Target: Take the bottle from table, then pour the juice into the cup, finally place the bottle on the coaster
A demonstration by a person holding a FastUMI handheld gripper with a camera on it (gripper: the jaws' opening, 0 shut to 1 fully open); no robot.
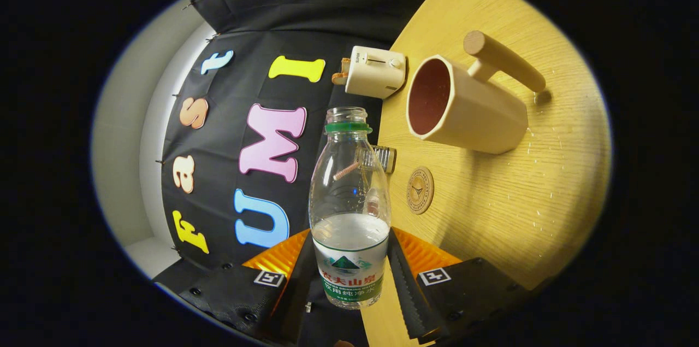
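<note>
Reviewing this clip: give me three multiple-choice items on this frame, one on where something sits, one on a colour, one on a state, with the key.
1. Where does the round coaster lie?
A. on the wooden table, between the bottle and the cup
B. inside the cup
C. on top of the toaster

2. What colour is the ring on the bottle neck?
A. red
B. green
C. blue

3. What is the gripper doing?
A. open, away from the bottle
B. shut on the cup handle
C. shut on the bottle, which has no cap

Key: 1 A, the coaster lies flat on the table short of the cup. 2 B, a green ring sits under the open mouth. 3 C, both fingers press the bottle's labelled lower part.
</note>
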